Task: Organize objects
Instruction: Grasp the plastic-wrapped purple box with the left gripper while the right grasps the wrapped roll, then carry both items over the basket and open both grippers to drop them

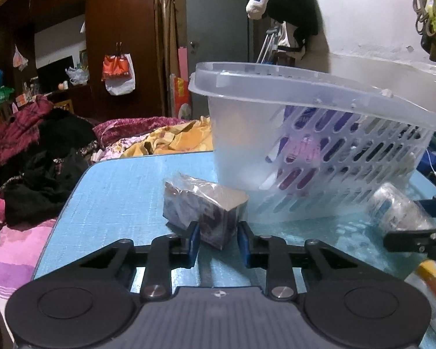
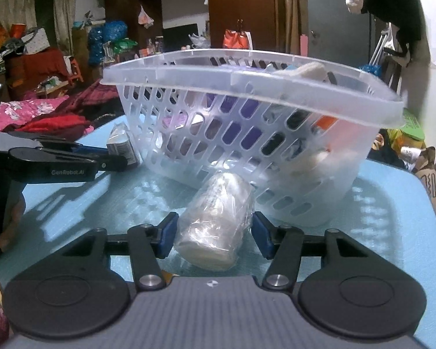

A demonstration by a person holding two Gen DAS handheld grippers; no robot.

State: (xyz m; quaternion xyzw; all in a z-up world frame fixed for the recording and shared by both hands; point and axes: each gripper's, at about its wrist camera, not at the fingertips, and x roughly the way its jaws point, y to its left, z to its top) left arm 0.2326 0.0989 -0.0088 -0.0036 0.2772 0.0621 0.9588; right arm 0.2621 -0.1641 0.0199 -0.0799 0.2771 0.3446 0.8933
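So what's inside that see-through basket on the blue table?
Through the basket's slotted wall show purple, pink, black and orange things, and something white pokes above the rim. What each item is, and what lies at the bottom, stays hidden.

left gripper [image 1: 218, 240] level, jaws parted at 9 and 3 o'clock; right gripper [image 2: 214, 237] likewise, jaws wider.

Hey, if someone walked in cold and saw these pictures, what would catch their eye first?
The big translucent plastic basket, already holding items, dominates the middle of the blue table. Before it, the right gripper straddles a plastic-wrapped jar lying on its side, while the left gripper brackets a wrapped box.
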